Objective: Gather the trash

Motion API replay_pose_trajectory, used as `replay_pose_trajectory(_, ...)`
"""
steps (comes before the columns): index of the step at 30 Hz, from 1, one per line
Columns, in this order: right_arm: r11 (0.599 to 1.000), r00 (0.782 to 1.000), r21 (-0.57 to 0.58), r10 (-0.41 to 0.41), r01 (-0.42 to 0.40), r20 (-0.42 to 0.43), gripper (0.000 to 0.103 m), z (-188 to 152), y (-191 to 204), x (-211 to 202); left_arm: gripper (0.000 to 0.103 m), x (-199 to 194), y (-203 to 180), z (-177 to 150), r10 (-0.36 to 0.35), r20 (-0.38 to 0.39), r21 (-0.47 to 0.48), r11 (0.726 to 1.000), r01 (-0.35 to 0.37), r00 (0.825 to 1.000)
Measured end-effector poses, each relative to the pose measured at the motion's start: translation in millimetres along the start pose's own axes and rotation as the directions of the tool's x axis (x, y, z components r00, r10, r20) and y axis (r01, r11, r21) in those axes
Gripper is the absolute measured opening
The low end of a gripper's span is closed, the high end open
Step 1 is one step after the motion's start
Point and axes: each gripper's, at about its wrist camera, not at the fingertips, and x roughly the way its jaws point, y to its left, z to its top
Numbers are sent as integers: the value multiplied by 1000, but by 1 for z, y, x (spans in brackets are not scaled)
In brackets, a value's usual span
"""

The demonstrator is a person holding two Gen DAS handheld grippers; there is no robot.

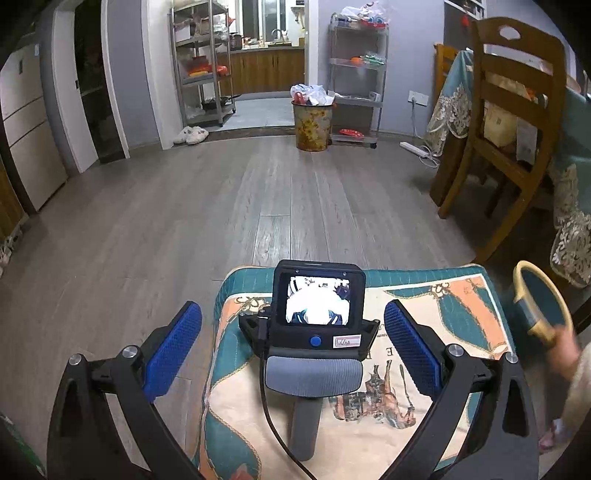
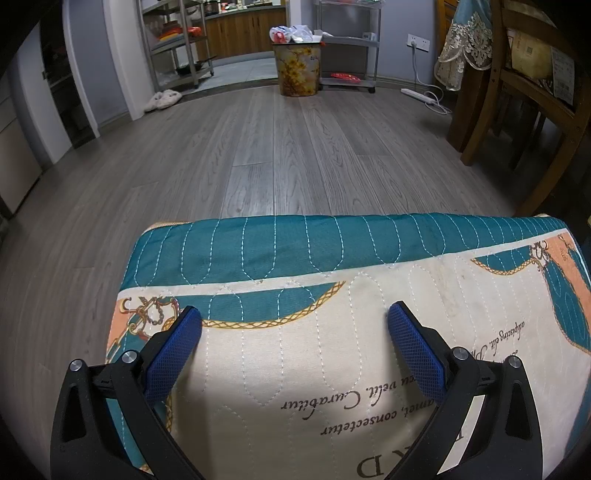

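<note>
A room with a grey plank floor [image 1: 229, 192] opens at the back onto a kitchen with wooden cabinets. Against the far wall, beside a metal rack [image 1: 356, 74], stands a bin [image 1: 312, 125] with a yellow flower pattern. It is heaped above its rim with trash [image 1: 312, 94], mostly white plastic bags with a bit of red. The right wrist view shows the same bin [image 2: 297, 68] and trash [image 2: 295, 34], far across the floor. A pair of pale slippers [image 1: 191, 134] lies by the doorway at the left. A second rack [image 1: 203, 62] stands inside the kitchen. At the right, a wooden chair [image 1: 513, 122] stands beside a cloth-draped dining table, and a white power strip [image 1: 415, 147] lies on the floor near the wall.

Close to the cameras is a quilted cushion [image 2: 332, 350] in teal, cream and orange, printed with script lettering.

The left gripper [image 1: 293, 325] hangs above the cushion [image 1: 454, 295] with its blue pads spread wide, grasping nothing. Between its fingers, resting on the cushion, the other gripper unit [image 1: 317, 332] shows from behind, with its lit screen and grey handle. The right gripper [image 2: 295, 332] is likewise spread wide and empty, its pads low over the cushion's near part.

At the right edge of the left view, a blurred hand [image 1: 563, 345] holds a round teal object with a yellow rim [image 1: 541, 299]; what it is I cannot tell.
</note>
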Motion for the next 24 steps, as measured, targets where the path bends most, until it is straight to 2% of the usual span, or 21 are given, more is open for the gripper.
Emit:
replay_pose_trajectory(2,1000,1000,-2,-2,2,-1,99,3,-1,0,97,-2,1,1,-12,-13,-13,1000,12,1000)
replay_pose_trajectory(5,1000,1000,-1,-1,1,0,100,0,0,0,97,-16,2,4,-70,21,-53,996,71,997)
replay_pose_trajectory(14,1000,1000,0,0,0,-1,100,1,0,1,97,-30,1,9,-119,57,-85,989,124,991)
replay_pose_trajectory(16,1000,1000,0,0,0,-1,100,1,0,0,97,-30,2,9,-113,55,-89,989,118,992)
replay_pose_trajectory(18,1000,1000,0,0,0,-1,100,1,0,0,97,-26,3,8,-148,34,-98,984,150,988)
replay_pose_trajectory(20,1000,1000,0,0,0,-1,100,1,0,1,97,-21,3,4,-146,5,-102,984,146,989)
replay_pose_trajectory(24,1000,1000,0,0,0,-1,100,1,0,0,97,-21,0,-5,-86,30,-69,994,88,996)
